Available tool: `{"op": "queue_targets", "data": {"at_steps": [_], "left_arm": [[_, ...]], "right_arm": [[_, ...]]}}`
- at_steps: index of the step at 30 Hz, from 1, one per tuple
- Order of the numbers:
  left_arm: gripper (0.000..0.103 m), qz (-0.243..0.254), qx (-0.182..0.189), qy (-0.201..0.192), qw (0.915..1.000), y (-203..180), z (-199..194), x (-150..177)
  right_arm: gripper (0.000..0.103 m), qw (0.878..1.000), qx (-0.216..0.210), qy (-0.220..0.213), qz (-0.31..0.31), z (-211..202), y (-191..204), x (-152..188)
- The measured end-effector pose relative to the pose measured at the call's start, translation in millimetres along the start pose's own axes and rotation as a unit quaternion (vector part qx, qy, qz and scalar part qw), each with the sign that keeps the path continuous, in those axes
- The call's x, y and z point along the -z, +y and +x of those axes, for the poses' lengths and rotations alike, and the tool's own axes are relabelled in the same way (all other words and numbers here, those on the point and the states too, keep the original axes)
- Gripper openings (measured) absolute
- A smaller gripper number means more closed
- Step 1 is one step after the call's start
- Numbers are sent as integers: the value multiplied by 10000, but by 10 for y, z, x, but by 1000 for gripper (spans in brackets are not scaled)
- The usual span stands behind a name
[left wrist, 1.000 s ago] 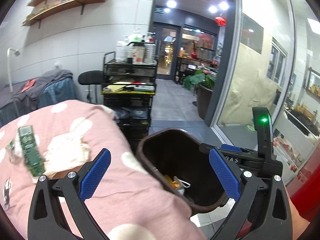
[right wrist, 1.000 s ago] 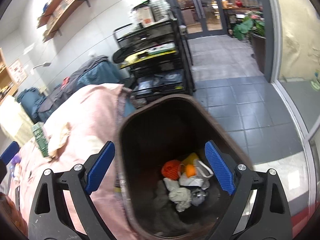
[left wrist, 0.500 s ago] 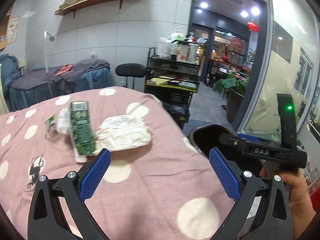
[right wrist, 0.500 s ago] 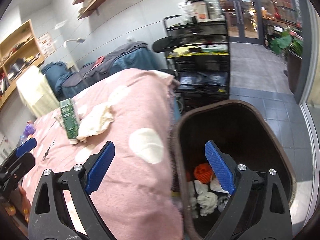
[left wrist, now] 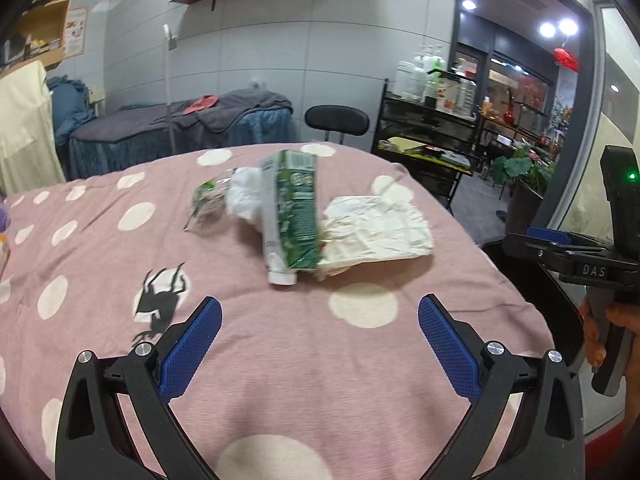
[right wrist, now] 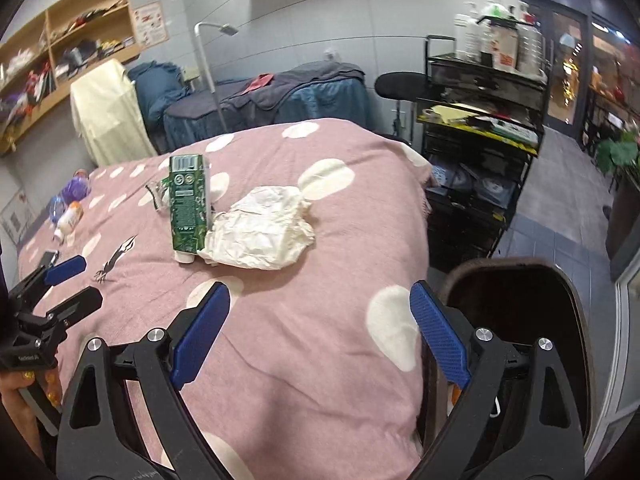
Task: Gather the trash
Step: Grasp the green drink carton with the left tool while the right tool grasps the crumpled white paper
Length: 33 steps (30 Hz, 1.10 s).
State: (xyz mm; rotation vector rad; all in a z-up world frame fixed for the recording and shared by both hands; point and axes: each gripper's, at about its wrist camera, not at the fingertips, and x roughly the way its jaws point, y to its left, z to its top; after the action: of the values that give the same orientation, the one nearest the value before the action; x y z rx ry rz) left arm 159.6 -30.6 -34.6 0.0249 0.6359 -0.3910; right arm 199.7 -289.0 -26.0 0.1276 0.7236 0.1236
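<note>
A green carton [left wrist: 295, 210] [right wrist: 188, 204] lies on the pink spotted bed cover [left wrist: 320, 360] [right wrist: 320, 340]. A crumpled cream paper [left wrist: 374, 230] [right wrist: 260, 234] rests against its right side, and a white tissue [left wrist: 246, 196] and a clear wrapper [left wrist: 206, 202] lie to its left. My left gripper [left wrist: 320, 350] is open and empty, short of the carton. My right gripper [right wrist: 320, 340] is open and empty over the bed's right edge. The dark brown trash bin [right wrist: 532, 308] [left wrist: 540, 300] stands on the floor beside the bed, right of both grippers.
A black trolley [right wrist: 484, 128] with bottles stands behind the bin. A black stool [left wrist: 336, 120] and a blue-covered bed [left wrist: 180, 128] lie beyond. Small bottles [right wrist: 70, 208] and a phone [right wrist: 48, 258] rest at the bed's left. A hand [left wrist: 612, 336] holds the right gripper's handle.
Both views have swung left from the bin to the bed. The carton and paper now sit ahead of the left gripper. Both grippers stay open and empty.
</note>
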Motion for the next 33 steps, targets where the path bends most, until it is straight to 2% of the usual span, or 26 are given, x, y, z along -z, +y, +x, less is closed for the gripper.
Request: {"op": "queue_targets", "data": {"at_steps": [7,11,15,17,20,21,22,23,25,26,28,33], "left_arm": [[97,-270,42,197,9994,302,165,-48],[97,-339,104,306,9989,365,314,-105],[97,-353,126,447,9983,404,494,-170],[97,-465,160,566,9972,451,598,-195],[97,-632,262,671,9954,495,708,-227],[97,-642,277,683,9952,496,734,-241],[97,-633,279,691,9952,491,759,-258],[97,-606,280,697,9953,482,786,-279],[97,-537,283,727,9955,457,844,-322],[97,-500,292,751,9955,445,885,-350],[97,-466,326,805,9951,431,978,-401],[97,-616,474,1137,9905,443,1291,-506]], "right_arm": [[90,9974,-200,420,-543,422,292,-232],[90,9907,-181,632,-1189,688,551,-322],[90,9769,161,696,-2015,878,802,-348],[90,9644,432,810,-2480,1009,915,-321],[90,9506,679,1008,-2858,1210,979,-285],[87,9477,743,1036,-2926,1257,984,-278],[74,9447,824,1093,-2980,1311,974,-277],[54,9430,896,1148,-2993,1344,960,-281],[36,9453,992,1117,-2898,1341,885,-327],[21,9512,885,1100,-2745,1308,827,-368],[21,9646,630,1088,-2319,1207,674,-433],[18,9779,603,818,-1828,932,441,-492]]}}
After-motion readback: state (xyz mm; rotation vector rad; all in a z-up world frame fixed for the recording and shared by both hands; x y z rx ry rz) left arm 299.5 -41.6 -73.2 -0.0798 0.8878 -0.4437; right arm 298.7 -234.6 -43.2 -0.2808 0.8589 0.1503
